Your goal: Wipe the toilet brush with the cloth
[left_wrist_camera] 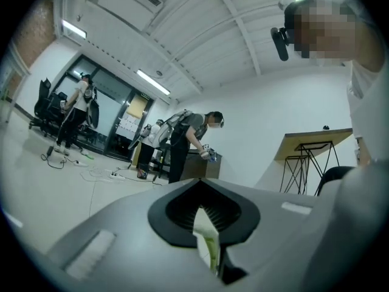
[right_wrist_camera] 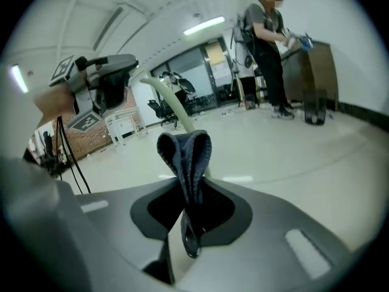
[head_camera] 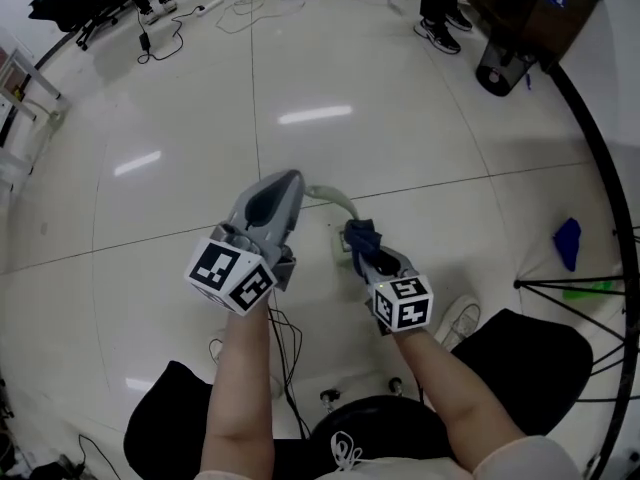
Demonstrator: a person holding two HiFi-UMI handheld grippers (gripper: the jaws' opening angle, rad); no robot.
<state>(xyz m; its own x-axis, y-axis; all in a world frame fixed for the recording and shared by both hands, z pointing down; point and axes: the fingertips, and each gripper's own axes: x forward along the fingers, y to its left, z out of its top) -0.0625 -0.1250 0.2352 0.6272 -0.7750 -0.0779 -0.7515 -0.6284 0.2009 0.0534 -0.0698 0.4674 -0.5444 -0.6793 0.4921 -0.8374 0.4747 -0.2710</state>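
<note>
Just right of the toilet brush (head_camera: 335,198), the right gripper (head_camera: 362,240) pinches the cloth (head_camera: 362,233), soft and limp. The left gripper (head_camera: 288,181) is clamped on the brush's handle, which looks stiff, light and probably slippery, so it needs a firm hold.

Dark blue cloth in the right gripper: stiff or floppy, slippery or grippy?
Probably floppy: the dark blue ribbed cloth is pinched double by the right gripper and folds into a loop. Likely light, since that loop stands unsupported. The ribbed weave looks grippy, so it should drag rather than slide on the pale curved brush handle.
</note>
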